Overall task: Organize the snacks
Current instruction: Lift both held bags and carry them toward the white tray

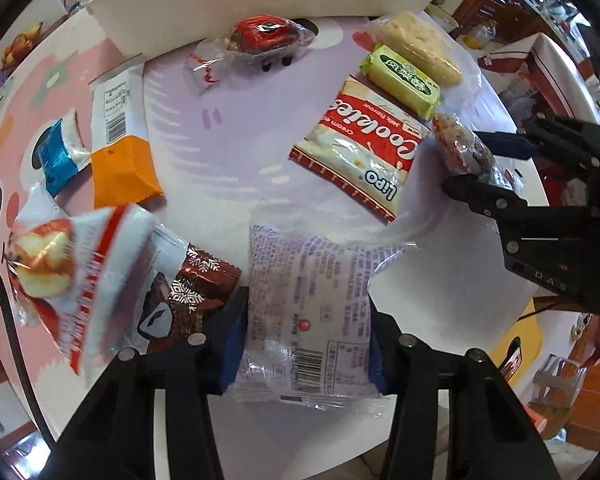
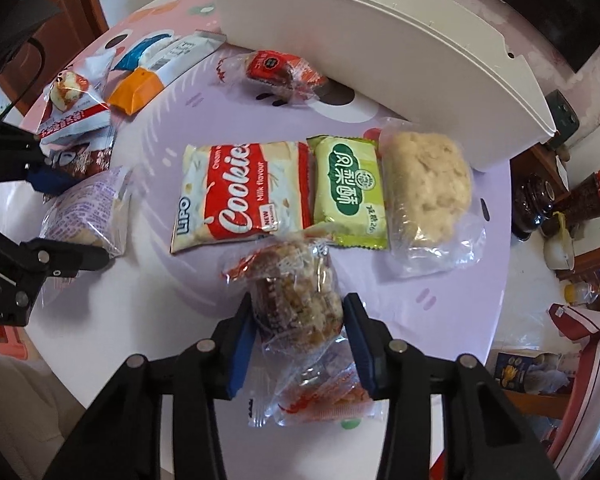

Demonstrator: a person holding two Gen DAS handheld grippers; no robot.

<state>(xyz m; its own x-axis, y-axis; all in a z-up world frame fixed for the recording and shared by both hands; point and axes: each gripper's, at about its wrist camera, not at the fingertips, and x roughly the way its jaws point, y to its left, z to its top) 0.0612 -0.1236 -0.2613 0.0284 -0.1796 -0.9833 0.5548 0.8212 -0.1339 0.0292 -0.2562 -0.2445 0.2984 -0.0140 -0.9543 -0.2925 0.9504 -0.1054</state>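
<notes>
My left gripper (image 1: 306, 336) points down at the table, shut on a white packet with purple print (image 1: 308, 300), one blue pad against each side. The same packet (image 2: 84, 216) shows in the right wrist view between the left gripper's fingers (image 2: 70, 220). My right gripper (image 2: 300, 336) is shut on a clear-wrapped nut bar (image 2: 296, 304), which lies on the table below the Cookies packet (image 2: 240, 196). From the left wrist view, the right gripper (image 1: 484, 168) holds the nut bar (image 1: 460, 148) at the table's right side.
A white bin (image 2: 380, 40) stands at the back. In a row lie the Cookies packet (image 1: 360, 148), a green packet (image 2: 348, 192) and a pale cake in a clear bag (image 2: 428, 184). A red packet (image 2: 280, 68) sits by the bin. Several packets (image 1: 120, 148) crowd the left.
</notes>
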